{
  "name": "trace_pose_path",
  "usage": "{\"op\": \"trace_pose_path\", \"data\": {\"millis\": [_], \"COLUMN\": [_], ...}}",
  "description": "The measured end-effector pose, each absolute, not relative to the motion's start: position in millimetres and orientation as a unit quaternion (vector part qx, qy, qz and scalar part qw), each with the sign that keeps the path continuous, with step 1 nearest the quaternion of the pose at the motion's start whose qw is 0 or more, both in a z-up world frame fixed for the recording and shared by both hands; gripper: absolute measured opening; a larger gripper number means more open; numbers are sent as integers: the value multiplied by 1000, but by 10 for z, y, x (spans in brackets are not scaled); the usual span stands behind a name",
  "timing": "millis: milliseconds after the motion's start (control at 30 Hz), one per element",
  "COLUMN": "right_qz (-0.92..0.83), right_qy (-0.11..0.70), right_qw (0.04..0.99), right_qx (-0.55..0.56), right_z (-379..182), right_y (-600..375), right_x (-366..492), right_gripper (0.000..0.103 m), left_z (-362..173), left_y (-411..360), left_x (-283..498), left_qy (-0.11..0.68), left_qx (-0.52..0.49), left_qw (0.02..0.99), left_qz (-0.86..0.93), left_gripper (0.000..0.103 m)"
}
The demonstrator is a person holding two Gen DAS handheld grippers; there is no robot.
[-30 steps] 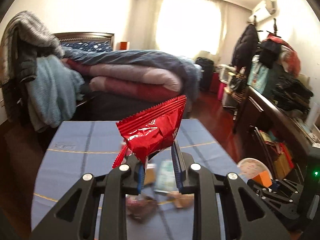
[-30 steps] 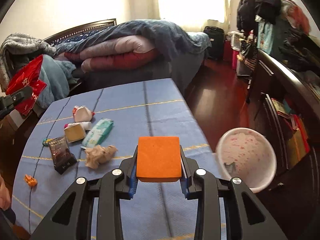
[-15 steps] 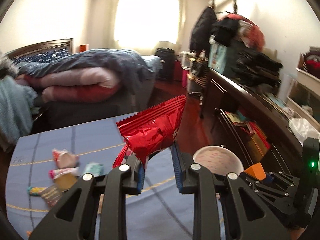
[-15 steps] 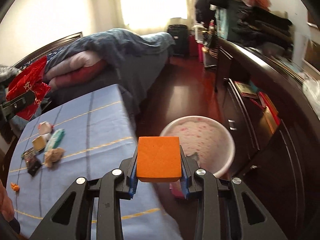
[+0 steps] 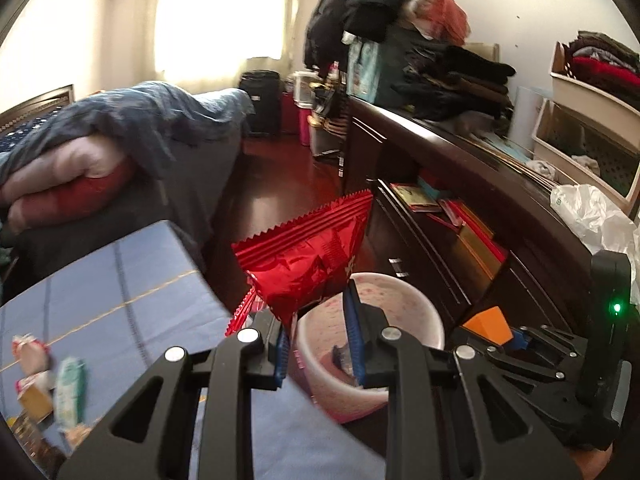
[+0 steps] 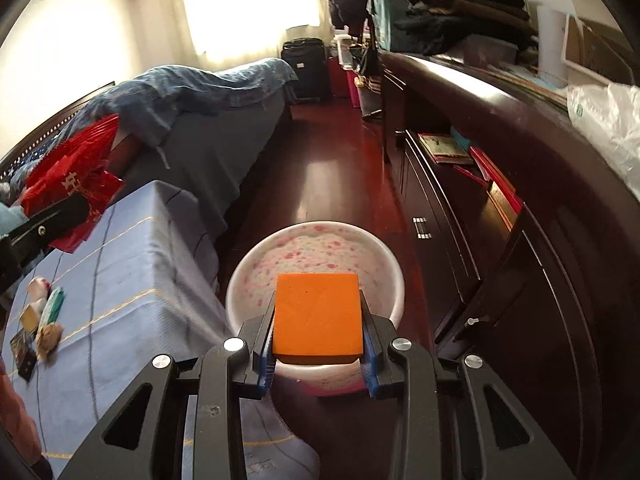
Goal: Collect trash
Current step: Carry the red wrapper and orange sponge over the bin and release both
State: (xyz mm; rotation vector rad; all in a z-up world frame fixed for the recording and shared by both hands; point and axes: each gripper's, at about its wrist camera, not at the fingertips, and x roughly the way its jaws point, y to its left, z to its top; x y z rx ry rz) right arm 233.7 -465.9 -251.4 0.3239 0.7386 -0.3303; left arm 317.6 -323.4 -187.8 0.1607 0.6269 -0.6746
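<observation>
A bed [image 6: 224, 120] with heaped quilts [image 5: 100, 148] stands beside the blue-clothed table [image 6: 132, 280]. A dark dresser [image 6: 520, 168] carries folded clothes [image 5: 460, 80]; a suitcase [image 6: 306, 68] stands under the window [image 5: 220, 12].

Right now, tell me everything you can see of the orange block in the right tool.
The orange block is a flat, squarish slab with a matte, foam-like surface and slightly darker side edges. The right tool is shut on it, its blue pads pressing on the block's two sides, with the broad face toward the camera. It hangs over the near rim of the white, pink-speckled bin on the floor, not yet released.
</observation>
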Motion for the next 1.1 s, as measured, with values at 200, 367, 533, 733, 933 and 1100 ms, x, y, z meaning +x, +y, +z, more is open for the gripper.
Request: {"op": "trace_pose_path", "data": {"millis": [200,367,533,733,933,1100], "right_qz": [-162,-157,-148,-150,-162,-165], "right_qy": [363,366,370,364,355,357], "right_qw": [902,902,903,909,911,910], "right_qx": [169,168,163,136,132,129], "right_z": [-2695,-2837,-2972,-3094,-3096,-2974], "right_y": [-4896,-5004,-5040,-5016,-5024,-4903], "right_x": [2494,2618,2760,2934,2916,2829], "right_gripper": [34,34,34,39,62,68], "left_z": [-2089,-2262,-2382,-2310,-2106,-1974], "left_y": [-3610,-3893,-4049,-3958,-3670,-3411], "left_x": [3415,3567,3689,3758,3661,3625], "left_qy": [324,337,343,332,302,297], "left_qx": [81,83,88,72,68,53], "left_qw": [875,864,860,869,890,902], "left_qz": [-350,-366,-368,-360,-334,-309], "left_gripper": [26,30,50,62,71,78]}}
